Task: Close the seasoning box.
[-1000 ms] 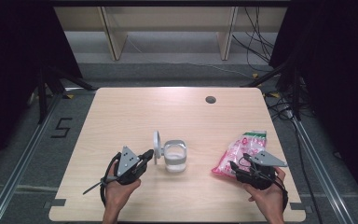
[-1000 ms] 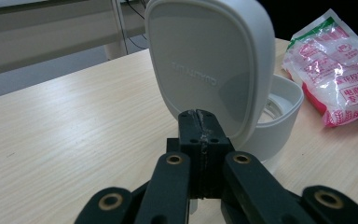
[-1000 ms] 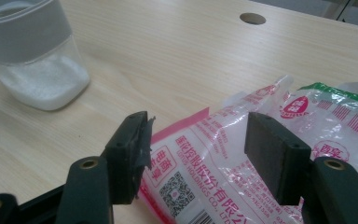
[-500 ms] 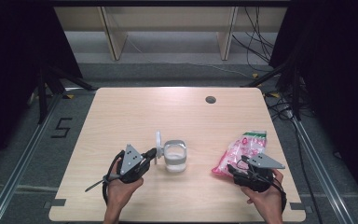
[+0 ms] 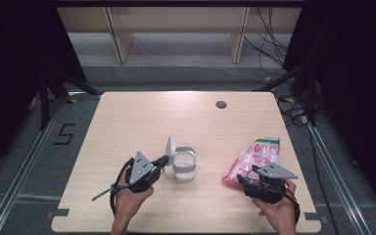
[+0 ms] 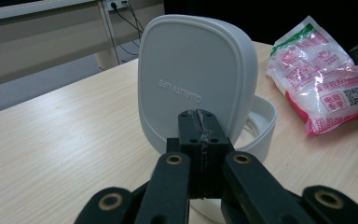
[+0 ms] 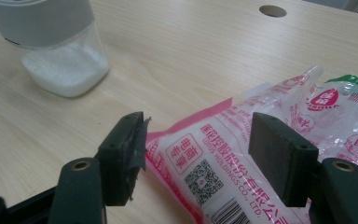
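The left gripper (image 5: pixel 162 160), held level, is clamped apparently on the raised lid (image 6: pixel 193 79); the right gripper (image 7: pixel 196 154) straddles the bag (image 7: pixel 261 154), jaws wide.

**Your right jaws opened a little; your left hand edged in**
Your right gripper (image 7: pixel 193 158) has just been opening around the corner of the pink sugar bag (image 5: pixel 254 159). Your left gripper (image 6: pixel 200 128) nudged the white lid (image 6: pixel 191 79) slightly nearer the jar (image 5: pixel 184 165).

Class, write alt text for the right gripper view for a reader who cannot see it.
An open tool straddles the near end of a pink-printed bag of white granules lying on a wooden table. A clear jar holding white powder stands at upper left.
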A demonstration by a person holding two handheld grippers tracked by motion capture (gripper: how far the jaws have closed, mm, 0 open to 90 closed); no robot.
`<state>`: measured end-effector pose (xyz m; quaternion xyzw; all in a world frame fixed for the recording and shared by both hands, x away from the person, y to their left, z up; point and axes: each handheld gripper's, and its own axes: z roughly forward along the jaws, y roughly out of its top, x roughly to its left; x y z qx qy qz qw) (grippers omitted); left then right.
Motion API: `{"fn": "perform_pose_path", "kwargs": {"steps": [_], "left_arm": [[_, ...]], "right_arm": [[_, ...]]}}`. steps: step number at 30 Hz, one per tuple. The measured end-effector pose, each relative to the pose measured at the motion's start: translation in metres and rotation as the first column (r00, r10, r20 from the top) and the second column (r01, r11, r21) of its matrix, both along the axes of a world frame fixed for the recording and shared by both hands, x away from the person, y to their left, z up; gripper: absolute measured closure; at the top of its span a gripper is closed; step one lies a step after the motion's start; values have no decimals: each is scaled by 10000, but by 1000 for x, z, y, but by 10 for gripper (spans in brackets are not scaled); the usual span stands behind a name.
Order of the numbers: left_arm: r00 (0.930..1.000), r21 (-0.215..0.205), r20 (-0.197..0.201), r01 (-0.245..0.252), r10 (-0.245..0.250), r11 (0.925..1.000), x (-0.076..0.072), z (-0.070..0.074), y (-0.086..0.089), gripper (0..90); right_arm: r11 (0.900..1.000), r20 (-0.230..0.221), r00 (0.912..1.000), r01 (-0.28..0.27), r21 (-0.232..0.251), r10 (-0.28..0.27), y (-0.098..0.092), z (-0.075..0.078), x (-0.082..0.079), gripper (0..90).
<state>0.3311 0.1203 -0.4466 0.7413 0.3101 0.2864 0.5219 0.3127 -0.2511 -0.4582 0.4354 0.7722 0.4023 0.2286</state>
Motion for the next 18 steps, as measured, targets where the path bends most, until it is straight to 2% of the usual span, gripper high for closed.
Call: {"fn": "perform_pose_path", "kwargs": {"steps": [1, 2, 5, 6, 9, 11, 12, 15, 17, 18], "left_arm": [[10000, -129, 28, 90, -90, 9999, 1, -1, -2, 894], [10000, 3, -15, 55, -55, 10000, 0, 0, -3, 894], [9999, 34, -9, 129, -129, 9999, 0, 0, -6, 894], [9998, -130, 14, 216, -216, 9997, 0, -1, -7, 893], [9997, -276, 3, 251, -251, 9993, -1, 0, -7, 882], [9996, -260, -81, 268, -270, 9993, -3, 1, -6, 849], [9994, -400, -76, 338, -341, 9986, -3, 1, -6, 830], [9990, -300, -82, 444, -446, 9986, -6, 3, -4, 763], [9988, -419, -173, 447, -454, 9981, -8, 2, -2, 707], [9987, -410, -172, 473, -480, 9980, -8, 2, -1, 681]], "right_arm": [[9998, -193, 9997, 126, 119, -124, 2, 0, -1, 370], [9999, 29, 10000, -73, 107, 73, 0, -1, 1, 370], [9999, 33, 9999, -109, -119, 109, -1, -1, 0, 370], [10000, 36, 10000, -8, 33, 8, 1, -1, 0, 369], [10000, -9, 10000, -22, 79, 22, 1, -1, -1, 370], [10000, -3, 10000, -30, 68, 30, 1, -1, -1, 370], [10000, 12, 10000, -68, -9, 68, 1, -2, -1, 370], [9999, -60, 9999, -147, 92, 147, 2, -1, -2, 370], [9998, -23, 9998, -207, -81, 206, 2, -2, -2, 369], [9998, -269, 9996, 84, 200, -78, 5, -2, -5, 370]]}}
